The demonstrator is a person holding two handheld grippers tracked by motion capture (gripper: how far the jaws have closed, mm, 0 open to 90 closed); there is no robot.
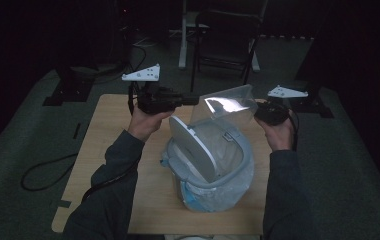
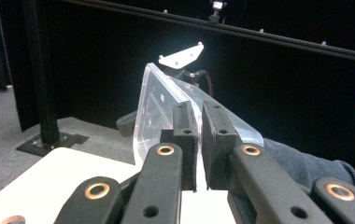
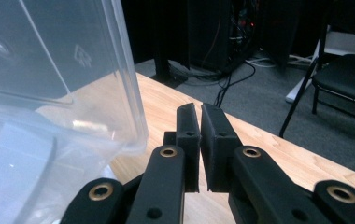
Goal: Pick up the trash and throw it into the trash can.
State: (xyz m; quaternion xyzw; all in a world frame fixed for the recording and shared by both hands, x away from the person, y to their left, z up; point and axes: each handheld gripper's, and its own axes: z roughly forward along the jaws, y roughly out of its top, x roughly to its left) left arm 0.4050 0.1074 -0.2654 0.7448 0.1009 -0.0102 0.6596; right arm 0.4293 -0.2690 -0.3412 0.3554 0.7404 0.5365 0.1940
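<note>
Clear plastic lid (image 1: 223, 105): held tilted above a grey-rimmed bin (image 1: 213, 165) lined with a clear bag, mid-counter (image 1: 103, 150). Left hand-held gripper (image 2: 197, 140): jaws nearly closed, pinching the lid's edge. Right hand-held gripper (image 3: 199, 140): jaws nearly closed on nothing, just beside the lid's corner. High view adds 2 forearms and a chair (image 1: 225, 35). Right gripper view: embossed triangle mark (image 3: 82, 55) on the lid; no legible writing.
</note>
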